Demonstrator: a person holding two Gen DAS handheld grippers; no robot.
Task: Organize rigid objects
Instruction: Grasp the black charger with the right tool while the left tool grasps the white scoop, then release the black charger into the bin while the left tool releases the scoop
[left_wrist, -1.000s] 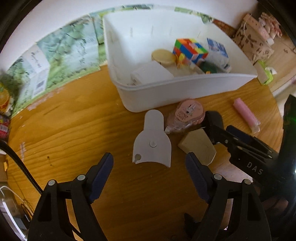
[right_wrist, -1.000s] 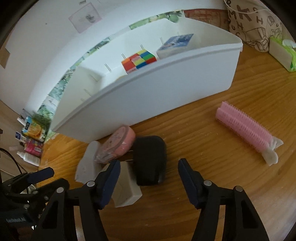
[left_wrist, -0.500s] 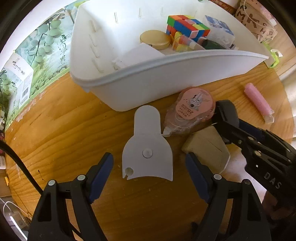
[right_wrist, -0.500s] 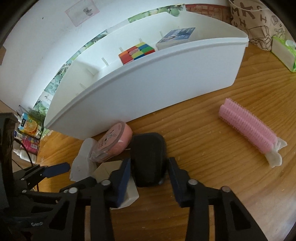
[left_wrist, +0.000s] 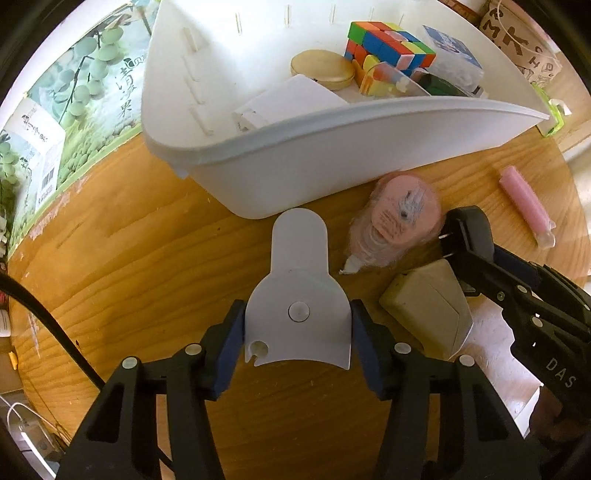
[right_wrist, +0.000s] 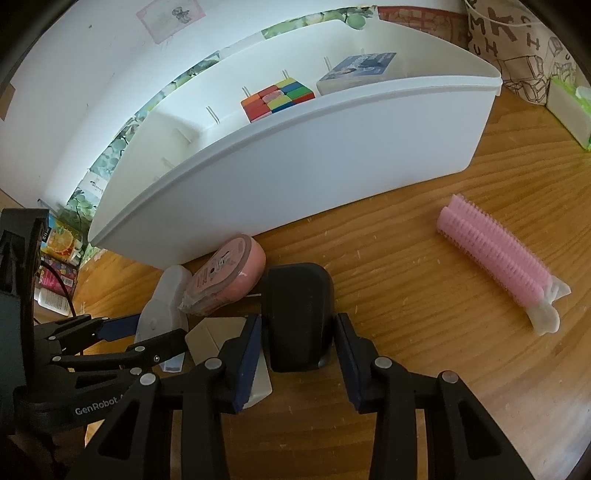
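A white bell-shaped plastic piece (left_wrist: 297, 291) lies on the wooden table in front of the white bin (left_wrist: 332, 155). My left gripper (left_wrist: 297, 332) is shut on its wide end. My right gripper (right_wrist: 297, 339) is shut on a black charger plug (right_wrist: 297, 314), which rests on the table; the plug also shows in the left wrist view (left_wrist: 467, 230). A pink wrapped round pack (left_wrist: 400, 218) and a beige block (left_wrist: 430, 306) lie between the two. The bin holds a colour cube (left_wrist: 388, 42), a gold tin (left_wrist: 322, 69) and boxes.
A pink hair roller (right_wrist: 495, 254) lies on the table to the right. A tissue pack (right_wrist: 569, 107) and a patterned bag (right_wrist: 517, 40) stand at the far right. Printed boxes (left_wrist: 44, 147) line the wall on the left.
Both grippers moved forward and closed. The left jaws went from wide open to clamped on the white piece. The right jaws tightened on the black plug.
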